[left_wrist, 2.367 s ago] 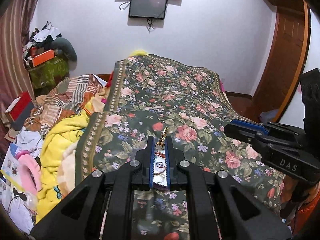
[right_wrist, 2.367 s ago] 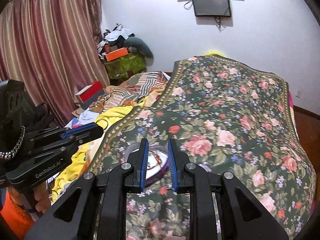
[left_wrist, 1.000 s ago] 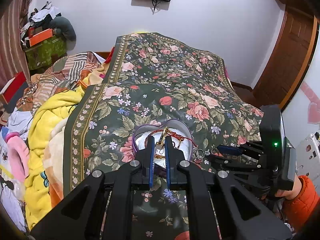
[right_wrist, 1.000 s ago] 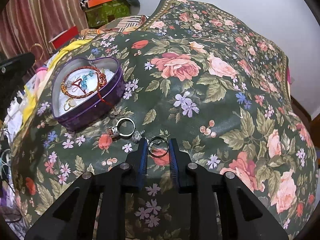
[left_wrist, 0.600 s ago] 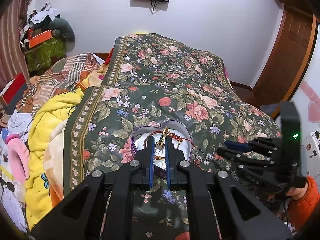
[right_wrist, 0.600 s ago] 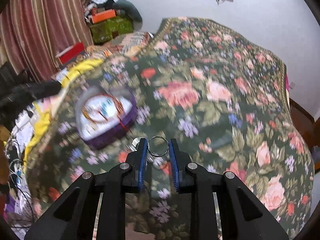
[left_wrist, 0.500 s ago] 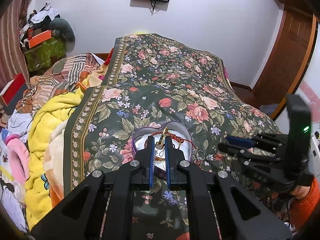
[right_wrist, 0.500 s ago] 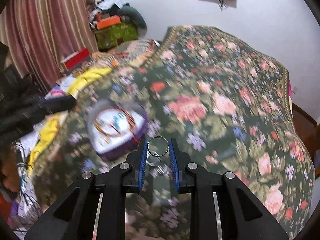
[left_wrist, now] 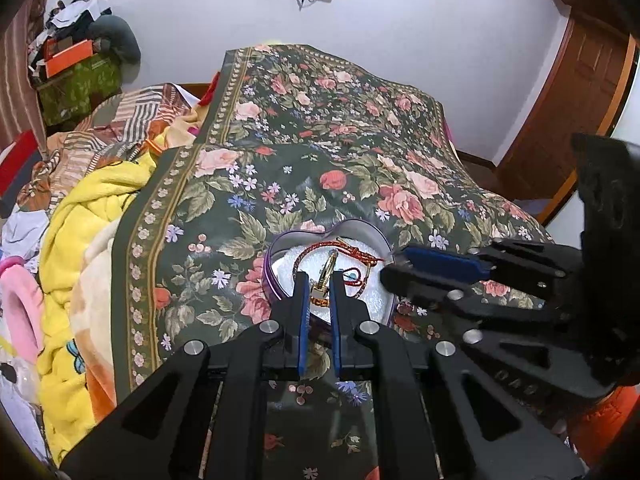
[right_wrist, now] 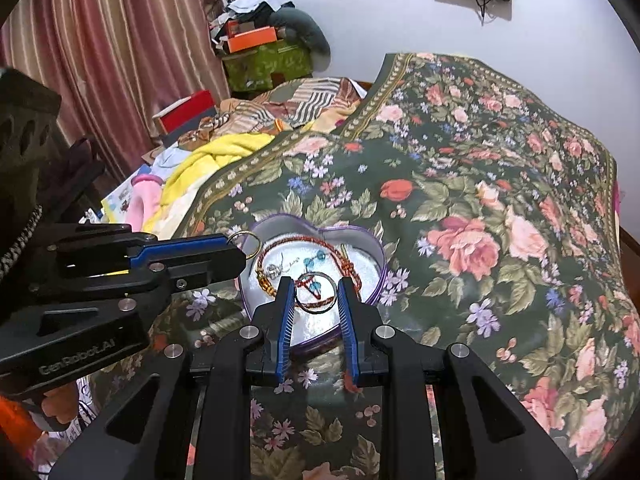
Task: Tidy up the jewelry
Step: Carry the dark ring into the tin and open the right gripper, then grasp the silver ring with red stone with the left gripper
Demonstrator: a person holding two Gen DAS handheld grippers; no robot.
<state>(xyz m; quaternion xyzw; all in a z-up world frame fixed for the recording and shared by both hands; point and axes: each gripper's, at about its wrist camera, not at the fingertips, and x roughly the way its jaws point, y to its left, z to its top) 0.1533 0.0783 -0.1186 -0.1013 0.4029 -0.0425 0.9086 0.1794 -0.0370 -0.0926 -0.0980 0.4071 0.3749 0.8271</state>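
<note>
Left wrist view — left gripper (left_wrist: pixel 319 280) pinches a gold ring (left_wrist: pixel 327 267) above the heart-shaped tin (left_wrist: pixel 276 249), which already holds a red cord bracelet (left_wrist: pixel 344 249). Right wrist view — right gripper (right_wrist: pixel 314 289) clamps a silver ring (right_wrist: pixel 316 293) over that tin; both drops remain, I judge.

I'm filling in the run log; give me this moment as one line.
left gripper: shut on gold ring | right gripper: shut on silver ring | both over heart tin
</note>
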